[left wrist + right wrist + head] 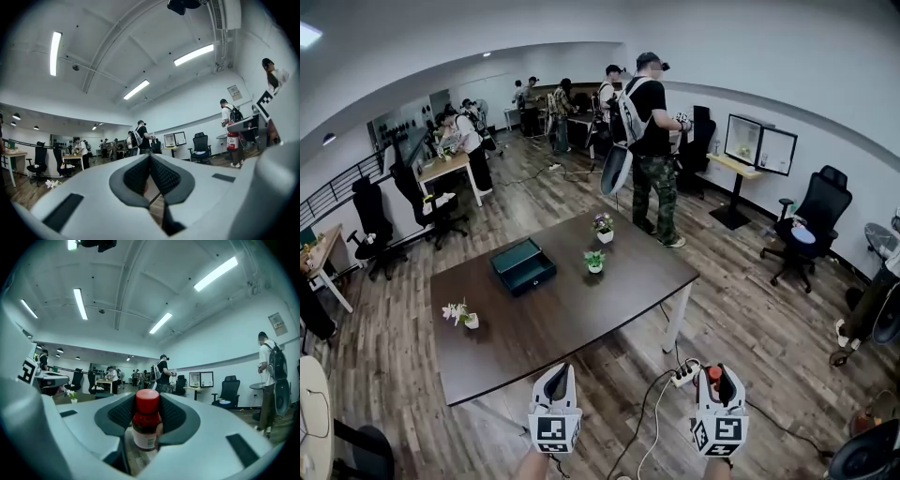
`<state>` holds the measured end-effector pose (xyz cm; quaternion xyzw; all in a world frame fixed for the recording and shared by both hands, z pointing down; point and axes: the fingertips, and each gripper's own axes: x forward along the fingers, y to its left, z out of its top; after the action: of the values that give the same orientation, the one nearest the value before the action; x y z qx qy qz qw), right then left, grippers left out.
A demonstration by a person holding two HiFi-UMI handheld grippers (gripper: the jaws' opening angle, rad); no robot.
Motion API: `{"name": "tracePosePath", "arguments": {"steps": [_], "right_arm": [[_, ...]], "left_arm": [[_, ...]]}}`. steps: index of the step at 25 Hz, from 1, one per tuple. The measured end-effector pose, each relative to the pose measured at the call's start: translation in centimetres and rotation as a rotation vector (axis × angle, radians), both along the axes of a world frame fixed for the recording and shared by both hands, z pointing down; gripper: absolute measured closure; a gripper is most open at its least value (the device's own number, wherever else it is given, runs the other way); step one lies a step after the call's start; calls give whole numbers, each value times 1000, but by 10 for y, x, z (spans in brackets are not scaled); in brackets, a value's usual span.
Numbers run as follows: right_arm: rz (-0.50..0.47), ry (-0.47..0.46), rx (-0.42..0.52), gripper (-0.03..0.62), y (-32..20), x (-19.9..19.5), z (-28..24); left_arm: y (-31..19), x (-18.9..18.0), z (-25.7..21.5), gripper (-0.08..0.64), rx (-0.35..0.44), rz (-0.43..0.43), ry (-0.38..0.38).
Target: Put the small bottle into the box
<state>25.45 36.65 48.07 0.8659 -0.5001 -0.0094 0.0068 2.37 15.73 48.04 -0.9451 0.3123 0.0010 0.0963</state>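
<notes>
**A:** Holding what, that right gripper [147, 404]?

**B:** The small red-capped bottle with a white label [146, 420], upright, pinched between its pads, short of the dark brown table [562, 319].

**A:** And the dark green open box [523, 265]?

**B:** On the table, well apart. The left gripper [555, 377] points level alongside, jaws pressed together, empty.

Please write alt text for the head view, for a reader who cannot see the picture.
Seen from above, the right tongs grip a small red-capped bottle and the left tongs are closed and empty, both short of a dark table. On it stand an open green box and three small potted plants; people stand in the office behind.
</notes>
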Motion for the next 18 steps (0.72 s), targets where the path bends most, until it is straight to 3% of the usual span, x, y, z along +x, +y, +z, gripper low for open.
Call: {"name": "tracePosePath", "arguments": {"steps": [8, 18], "right_arm": [[-38, -21, -4, 439, -15, 28, 13], [-78, 3, -19, 439, -64, 37, 12]], "left_arm": [[-8, 20, 10, 558, -5, -42, -15], [-48, 30, 13, 558, -36, -74, 34]]}}
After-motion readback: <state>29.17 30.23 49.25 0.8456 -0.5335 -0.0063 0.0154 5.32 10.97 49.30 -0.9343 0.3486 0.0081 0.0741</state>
